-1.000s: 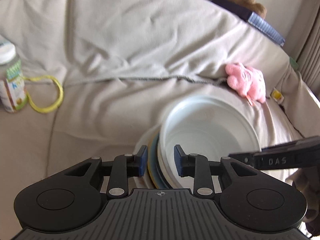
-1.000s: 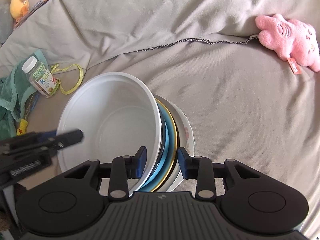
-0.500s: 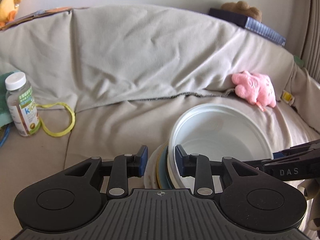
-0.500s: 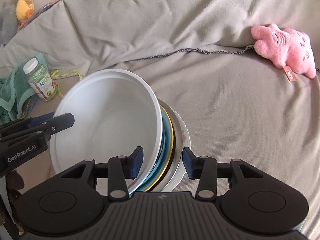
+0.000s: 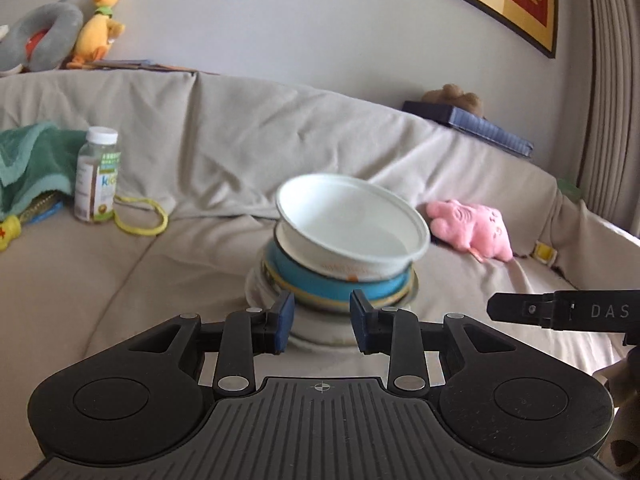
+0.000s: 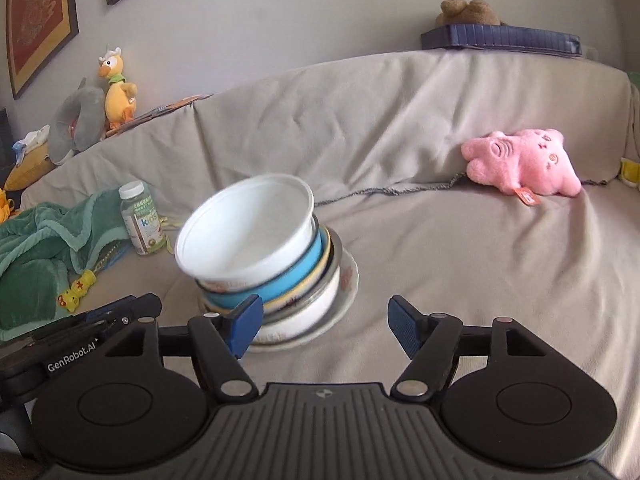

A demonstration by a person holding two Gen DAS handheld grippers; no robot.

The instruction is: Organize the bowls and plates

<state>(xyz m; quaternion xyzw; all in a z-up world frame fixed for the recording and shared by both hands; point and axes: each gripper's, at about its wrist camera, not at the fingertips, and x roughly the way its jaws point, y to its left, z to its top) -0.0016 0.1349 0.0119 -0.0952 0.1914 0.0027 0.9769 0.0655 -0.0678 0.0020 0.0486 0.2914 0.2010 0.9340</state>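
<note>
Stack of plates and bowls [image 5: 332,276] is set on the sofa seat [image 5: 120,280], nested largest at the bottom, presumably for stability on soft fabric. The white bowl [image 5: 352,220] on top is seated tilted (cushion sag is the likely cause). Left gripper [image 5: 322,320] is held partly apart, nothing pinched; right gripper [image 6: 325,326] is opening, with nothing between its jaws. Neither touches the stack. Vitamin bottle [image 5: 97,176] is left well aside.

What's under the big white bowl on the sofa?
The big white bowl sits tilted on a patterned bowl, then a blue dish, a yellow-rimmed one and white dishes on the sofa. Their insides are covered.
</note>
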